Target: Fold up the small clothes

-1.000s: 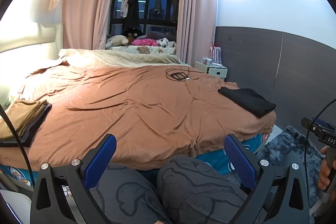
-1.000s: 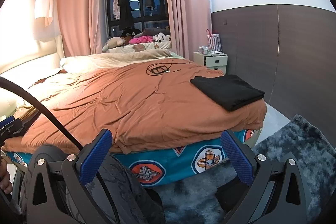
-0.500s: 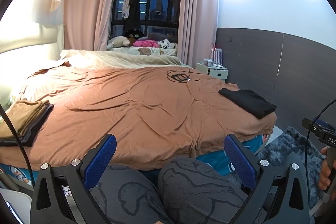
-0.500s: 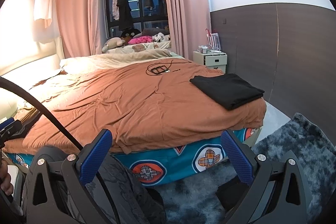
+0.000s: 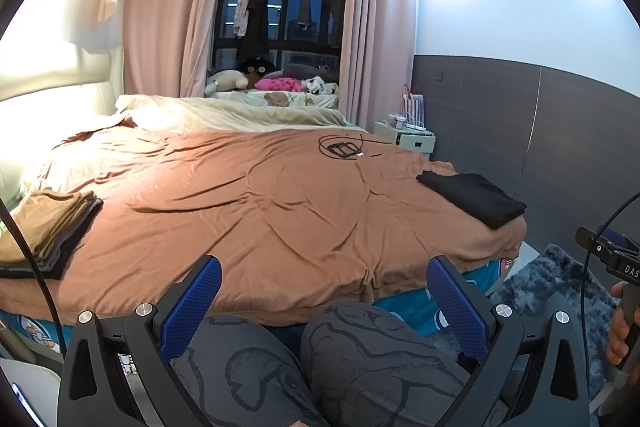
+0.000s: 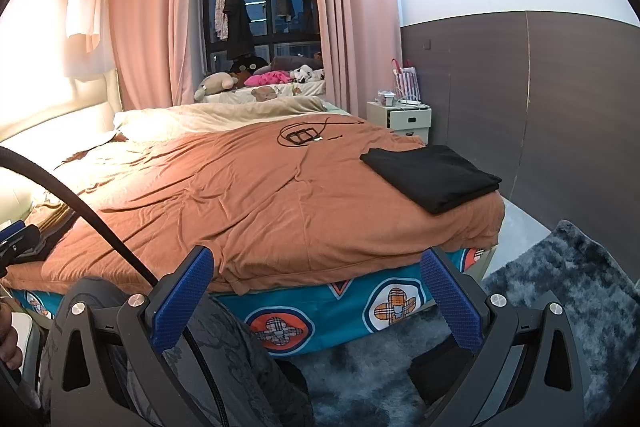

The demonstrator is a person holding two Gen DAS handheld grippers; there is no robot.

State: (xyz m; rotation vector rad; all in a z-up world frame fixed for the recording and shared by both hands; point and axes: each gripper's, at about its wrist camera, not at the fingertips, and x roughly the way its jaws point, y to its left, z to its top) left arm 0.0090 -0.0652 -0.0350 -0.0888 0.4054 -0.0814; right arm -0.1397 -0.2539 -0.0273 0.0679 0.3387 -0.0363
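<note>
A folded black garment lies on the right side of the brown bedspread, near the bed's near right corner. A stack of folded brown and grey clothes rests at the bed's left edge; in the right wrist view only a sliver of that stack shows. My left gripper is open and empty, held low over the person's knees. My right gripper is open and empty too, in front of the bed's foot, well short of the black garment.
A coiled black cable with a small device lies mid-bed toward the far side. A white nightstand stands at the far right, a shaggy grey rug covers the floor at right, and plush toys sit by the window.
Both views have tilted slightly upward, so the bed sits a little lower in frame. Both grippers stay open; nothing on the bed has moved.
</note>
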